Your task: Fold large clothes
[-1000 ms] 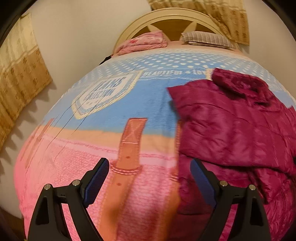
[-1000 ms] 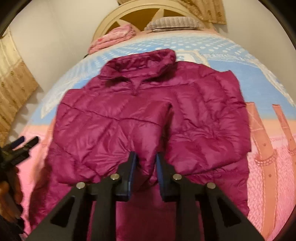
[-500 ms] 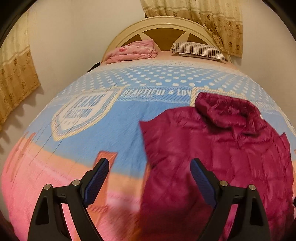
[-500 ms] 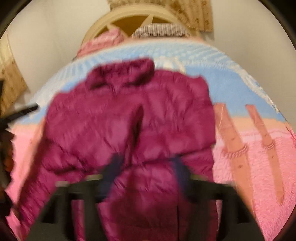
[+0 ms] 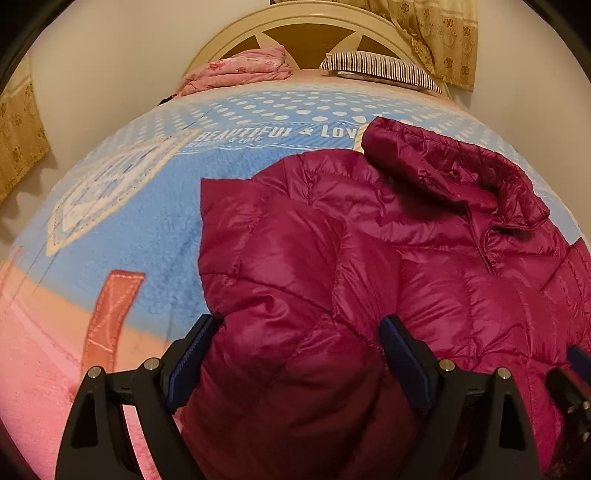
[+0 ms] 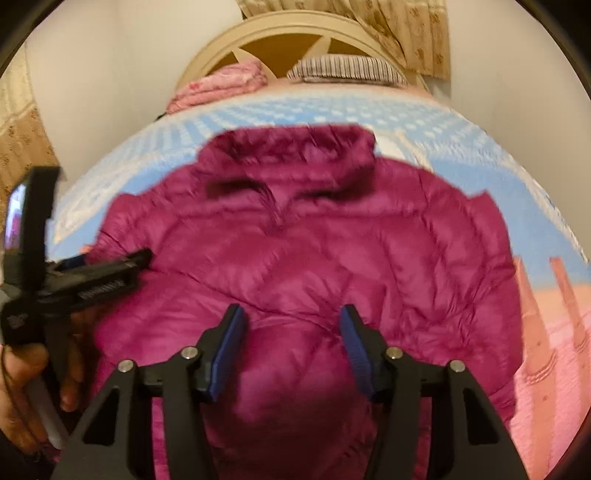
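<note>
A magenta quilted puffer jacket (image 5: 369, 266) lies front-up on the bed, collar toward the headboard, both sleeves folded in over the chest. It also fills the right wrist view (image 6: 303, 251). My left gripper (image 5: 295, 354) is open, its jaws straddling the jacket's left side just above the fabric. My right gripper (image 6: 291, 339) is open and empty over the jacket's lower middle. The left gripper (image 6: 92, 273) also shows side-on at the jacket's left edge in the right wrist view.
The bed carries a blue, white and pink printed blanket (image 5: 129, 206). A folded pink quilt (image 5: 240, 70) and a striped pillow (image 5: 380, 68) lie by the cream headboard (image 5: 306, 26). Curtains hang at left and right.
My right gripper opened and let go of the jacket's folded sleeve, then drew back. My left gripper moved right, from over bare blanket to over the jacket's left side.
</note>
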Tool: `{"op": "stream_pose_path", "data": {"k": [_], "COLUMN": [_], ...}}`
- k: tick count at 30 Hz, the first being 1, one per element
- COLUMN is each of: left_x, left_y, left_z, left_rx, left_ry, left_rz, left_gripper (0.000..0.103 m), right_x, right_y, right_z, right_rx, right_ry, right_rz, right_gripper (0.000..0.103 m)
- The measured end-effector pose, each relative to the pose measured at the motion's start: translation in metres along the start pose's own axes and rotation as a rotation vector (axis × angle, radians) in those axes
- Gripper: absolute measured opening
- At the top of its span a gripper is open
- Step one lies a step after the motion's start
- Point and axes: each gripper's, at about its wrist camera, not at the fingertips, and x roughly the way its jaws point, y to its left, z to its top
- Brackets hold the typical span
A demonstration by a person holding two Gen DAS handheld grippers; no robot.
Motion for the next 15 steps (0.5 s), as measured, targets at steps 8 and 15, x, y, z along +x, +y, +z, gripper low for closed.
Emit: {"op": "stream_pose_path", "data": {"k": [8,15], "left_x": [0.012,0.019], "left_y": [-0.002,-0.005], "left_z": [-0.006,-0.008], "left_rx": [-0.001,-0.003], "left_ry": [0.019,0.043], "left_rz": [0.013,0.041], "left_gripper": [0.098,0.102], "right_x": [0.008,0.012], "right_y": [-0.007,-0.003], "right_z": [-0.018,-0.021], "right_rx": [-0.01,-0.018], "right_ry": [-0.016,-0.018], "right_rz": [-0.015,-0.034], "right_gripper": [0.055,0.055]}}
